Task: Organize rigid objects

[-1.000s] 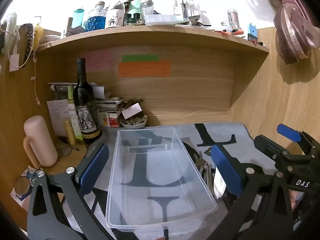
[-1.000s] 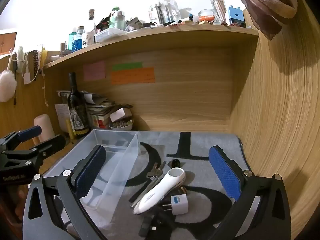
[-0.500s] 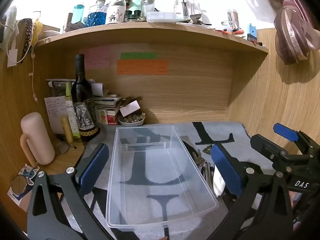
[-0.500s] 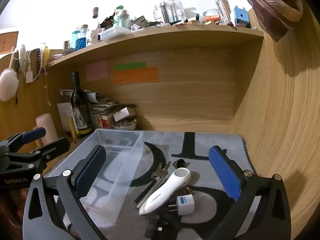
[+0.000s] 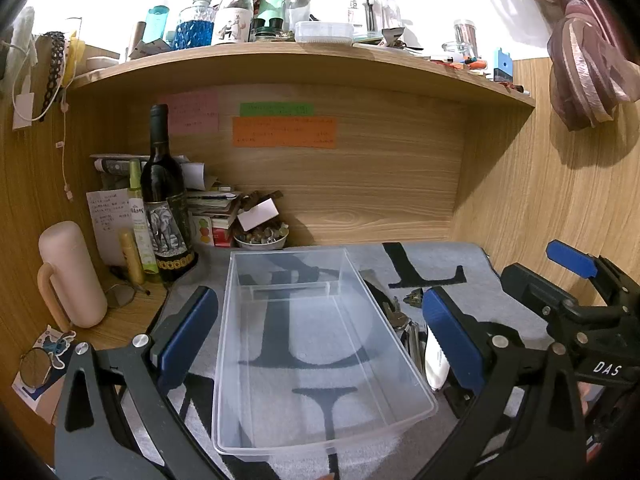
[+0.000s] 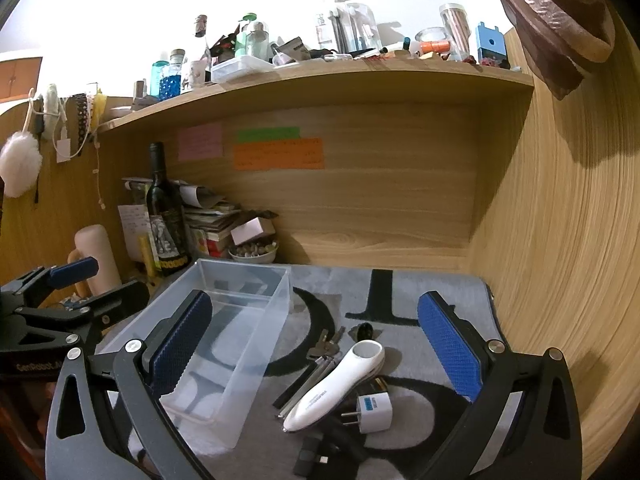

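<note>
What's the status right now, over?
Left gripper open, right gripper open, both empty. Clear bin empty on grey mat. White handheld gadget, keys, plug loose beside bin. Nothing blocking.

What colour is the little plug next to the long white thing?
The plug is white with a blue label, clearest in the right wrist view.

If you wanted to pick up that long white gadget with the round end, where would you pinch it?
Probably across the narrow handle of the white gadget, below its round head, coming down from above with the open right gripper. It lies flat and slanted on the grey mat, resting over the keys and beside the white plug adapter, so the slim waist offers the clearest bite.
</note>
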Tool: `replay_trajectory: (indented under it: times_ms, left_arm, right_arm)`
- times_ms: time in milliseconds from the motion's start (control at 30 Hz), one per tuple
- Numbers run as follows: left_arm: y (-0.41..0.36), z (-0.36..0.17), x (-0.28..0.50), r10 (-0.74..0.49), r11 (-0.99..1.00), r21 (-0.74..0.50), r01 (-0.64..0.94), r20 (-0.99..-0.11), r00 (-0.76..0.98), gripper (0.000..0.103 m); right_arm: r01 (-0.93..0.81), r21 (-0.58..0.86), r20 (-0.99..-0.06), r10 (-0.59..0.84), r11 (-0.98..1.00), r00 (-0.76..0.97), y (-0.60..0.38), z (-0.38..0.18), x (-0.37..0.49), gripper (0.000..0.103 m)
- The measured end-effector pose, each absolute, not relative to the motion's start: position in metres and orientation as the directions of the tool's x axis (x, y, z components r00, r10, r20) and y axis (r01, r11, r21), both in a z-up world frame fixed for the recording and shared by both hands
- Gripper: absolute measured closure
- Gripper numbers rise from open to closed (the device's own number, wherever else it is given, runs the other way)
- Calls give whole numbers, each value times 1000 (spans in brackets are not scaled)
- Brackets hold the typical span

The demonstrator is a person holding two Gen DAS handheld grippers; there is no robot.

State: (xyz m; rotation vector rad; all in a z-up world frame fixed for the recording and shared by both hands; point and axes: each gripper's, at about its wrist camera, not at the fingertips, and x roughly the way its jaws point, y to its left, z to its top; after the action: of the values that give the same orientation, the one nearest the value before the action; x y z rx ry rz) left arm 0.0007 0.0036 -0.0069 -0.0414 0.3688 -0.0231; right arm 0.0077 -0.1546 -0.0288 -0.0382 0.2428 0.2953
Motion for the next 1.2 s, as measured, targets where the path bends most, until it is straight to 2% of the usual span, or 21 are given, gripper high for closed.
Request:
replay_trajectory:
  times_ms: [1200]
  left_arm:
    - [2, -6, -6, -42, 998, -49, 26, -356, 934, 0]
  right_arm:
    - [-294, -16, -226, 282, 956, 932, -153, -25, 2, 0]
